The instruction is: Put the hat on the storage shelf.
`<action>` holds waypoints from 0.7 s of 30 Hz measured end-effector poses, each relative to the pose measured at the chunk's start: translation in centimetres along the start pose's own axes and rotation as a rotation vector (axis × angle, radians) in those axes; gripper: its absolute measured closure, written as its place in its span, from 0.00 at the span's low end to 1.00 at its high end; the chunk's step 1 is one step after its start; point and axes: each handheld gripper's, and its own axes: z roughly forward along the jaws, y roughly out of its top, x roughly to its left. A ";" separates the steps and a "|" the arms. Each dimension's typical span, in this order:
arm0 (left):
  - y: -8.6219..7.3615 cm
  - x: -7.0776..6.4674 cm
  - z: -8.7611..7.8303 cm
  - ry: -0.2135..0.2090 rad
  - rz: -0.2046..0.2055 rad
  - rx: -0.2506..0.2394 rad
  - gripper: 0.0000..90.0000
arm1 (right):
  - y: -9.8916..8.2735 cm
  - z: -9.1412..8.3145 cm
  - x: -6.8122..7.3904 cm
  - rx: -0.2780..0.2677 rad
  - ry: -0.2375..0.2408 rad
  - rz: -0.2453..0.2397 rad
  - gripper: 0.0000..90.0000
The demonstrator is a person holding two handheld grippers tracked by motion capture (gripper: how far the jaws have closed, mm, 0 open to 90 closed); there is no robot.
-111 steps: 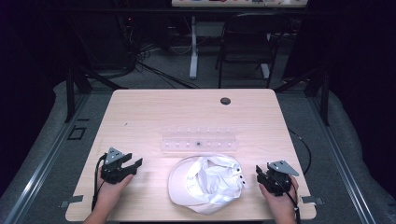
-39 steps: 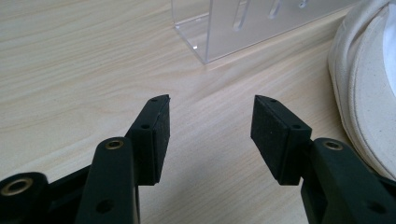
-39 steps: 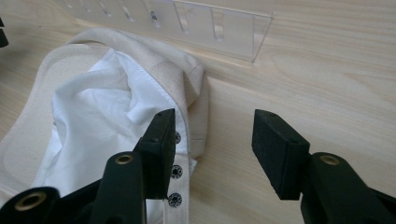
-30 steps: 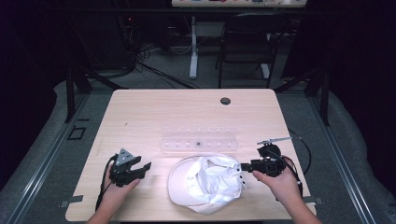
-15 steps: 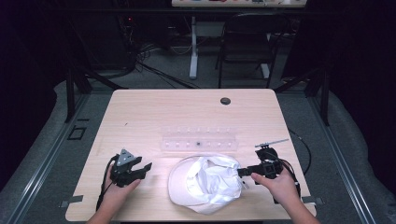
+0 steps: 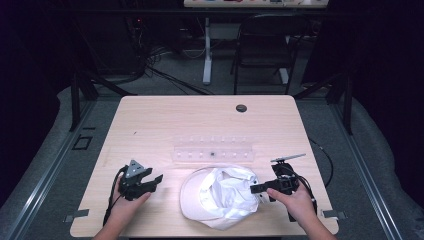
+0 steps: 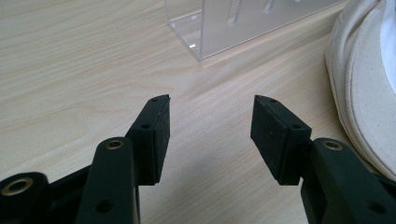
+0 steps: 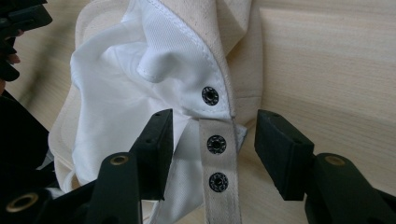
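A white cap (image 6: 220, 195) lies upside down near the front of the wooden table (image 6: 200, 120). My right gripper (image 6: 254, 189) is at the cap's right edge, pointing left. In the right gripper view its jaws have just been opening. They stand open (image 8: 212, 130) on either side of the cap's snap strap (image 8: 217, 168) without pressing on it, and the white lining (image 8: 116, 93) shows beyond. My left gripper (image 6: 156, 179) rests left of the cap, open (image 7: 210, 121) over bare wood. The cap's brim (image 7: 364, 93) is at its right.
A clear plastic rack (image 6: 212, 152) lies just behind the cap and appears ahead of the left gripper (image 7: 233, 23). A dark round grommet (image 6: 241, 108) sits near the table's far edge. A black chair (image 6: 260, 45) and cables stand beyond the table.
The right gripper has moved in from the table's right side and sunk to the cap's strap. The left gripper has stayed where it was.
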 end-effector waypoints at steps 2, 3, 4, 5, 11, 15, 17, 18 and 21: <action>0.0 0.0 0.0 0.000 0.000 0.000 0.53 | 0.0 0.2 0.0 0.003 0.009 0.012 0.52; 0.0 0.0 0.0 0.001 0.000 -0.001 0.53 | -0.1 0.4 -0.1 0.010 0.008 0.008 0.52; 0.0 0.0 0.0 0.000 0.002 0.000 0.53 | -0.1 0.5 0.0 0.025 0.007 0.021 0.52; 0.0 0.1 0.0 0.000 0.002 0.002 0.53 | -0.1 0.7 -0.1 0.020 0.011 0.016 0.52; 0.0 0.0 0.0 0.008 0.000 -0.001 0.53 | -0.1 0.9 0.4 0.033 0.022 0.013 0.53; 0.0 0.1 -0.1 0.003 -0.003 0.001 0.53 | 0.2 0.3 1.0 0.021 0.031 0.007 0.53; 0.0 0.1 0.0 0.003 -0.003 0.002 0.53 | 0.4 -0.1 1.1 0.017 0.039 0.003 0.53; 0.0 0.1 0.0 0.002 0.000 0.002 0.53 | 0.5 -0.3 1.2 0.010 0.043 0.003 0.53; 0.0 0.0 0.0 0.004 0.001 0.000 0.53 | 0.7 -0.6 1.4 0.014 0.046 -0.002 0.55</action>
